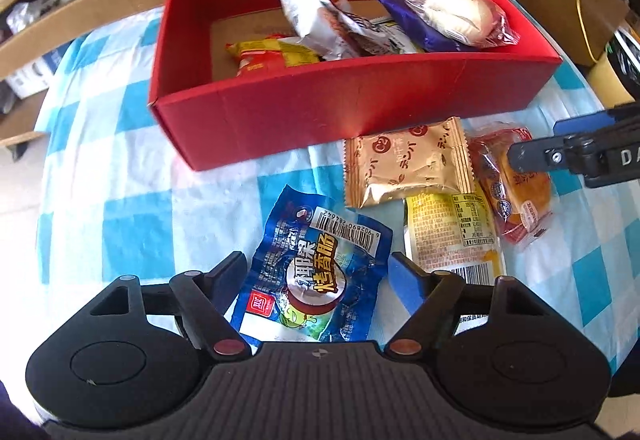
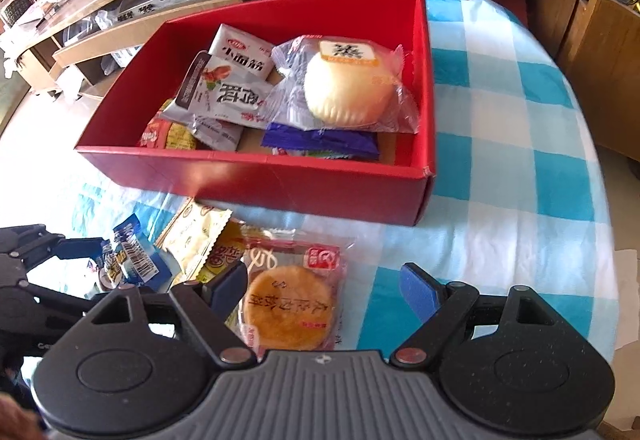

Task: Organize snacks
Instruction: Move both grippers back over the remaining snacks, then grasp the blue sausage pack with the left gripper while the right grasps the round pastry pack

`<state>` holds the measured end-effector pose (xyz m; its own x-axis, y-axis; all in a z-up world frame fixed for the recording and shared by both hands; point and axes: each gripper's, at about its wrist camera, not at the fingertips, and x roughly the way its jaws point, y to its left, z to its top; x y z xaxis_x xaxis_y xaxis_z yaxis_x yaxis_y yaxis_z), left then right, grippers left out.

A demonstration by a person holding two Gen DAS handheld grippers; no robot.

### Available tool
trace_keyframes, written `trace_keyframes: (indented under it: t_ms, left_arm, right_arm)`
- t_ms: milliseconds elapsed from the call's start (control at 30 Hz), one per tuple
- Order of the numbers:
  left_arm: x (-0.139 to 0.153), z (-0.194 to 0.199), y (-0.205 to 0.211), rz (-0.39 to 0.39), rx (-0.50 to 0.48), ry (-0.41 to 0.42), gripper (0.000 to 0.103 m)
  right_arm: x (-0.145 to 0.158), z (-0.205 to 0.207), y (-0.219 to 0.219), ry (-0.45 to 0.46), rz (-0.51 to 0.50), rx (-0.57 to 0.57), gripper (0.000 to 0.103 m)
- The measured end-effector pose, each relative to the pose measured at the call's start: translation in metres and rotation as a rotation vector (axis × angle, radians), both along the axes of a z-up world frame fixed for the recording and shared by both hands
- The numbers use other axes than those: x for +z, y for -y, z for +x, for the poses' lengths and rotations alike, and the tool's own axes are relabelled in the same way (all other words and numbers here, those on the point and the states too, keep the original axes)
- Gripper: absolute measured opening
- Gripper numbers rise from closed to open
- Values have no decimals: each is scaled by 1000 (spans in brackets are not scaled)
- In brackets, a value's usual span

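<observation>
Checked cloth [image 1: 132,175]: both tongs [image 1: 316,280] [image 2: 324,288] spread, empty.

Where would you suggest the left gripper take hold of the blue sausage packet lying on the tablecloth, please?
Probably across its middle, coming straight down from above. The blue sausage packet lies flat on the tablecloth, already between the open fingers of the left gripper, and its sides are free of the yellow packet beside it. The bulge at its centre looks easier to pinch than the thin sealed ends.

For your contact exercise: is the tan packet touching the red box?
Touching: in the left wrist view the tan packet's top edge meets the red box's front wall.
</observation>
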<state>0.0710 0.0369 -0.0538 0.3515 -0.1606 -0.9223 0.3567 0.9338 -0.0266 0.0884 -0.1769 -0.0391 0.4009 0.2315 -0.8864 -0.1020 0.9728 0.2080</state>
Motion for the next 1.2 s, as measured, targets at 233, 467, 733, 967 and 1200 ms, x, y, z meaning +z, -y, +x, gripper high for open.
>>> trace_keyframes:
  t_ms: [233, 467, 733, 967, 1200]
  left_arm:
    - [1, 2, -4, -11, 25, -1, 82]
    - [-1, 4, 2, 15, 9, 15, 87]
    - [-8, 13, 4, 49, 33, 16, 98]
    - [-1, 9, -6, 32, 42, 24, 78]
    - [3, -4, -6, 9, 45, 19, 77]
  right_arm:
    - [-17, 1, -12, -35, -16, 12, 92]
    - [-22, -1, -24, -8, -80, 47, 96]
    - [-25, 1, -24, -27, -54, 85, 103]
    - [-15, -7, -14, 0, -91, 50, 66]
    - [-7, -21, -21, 39, -124, 74, 65]
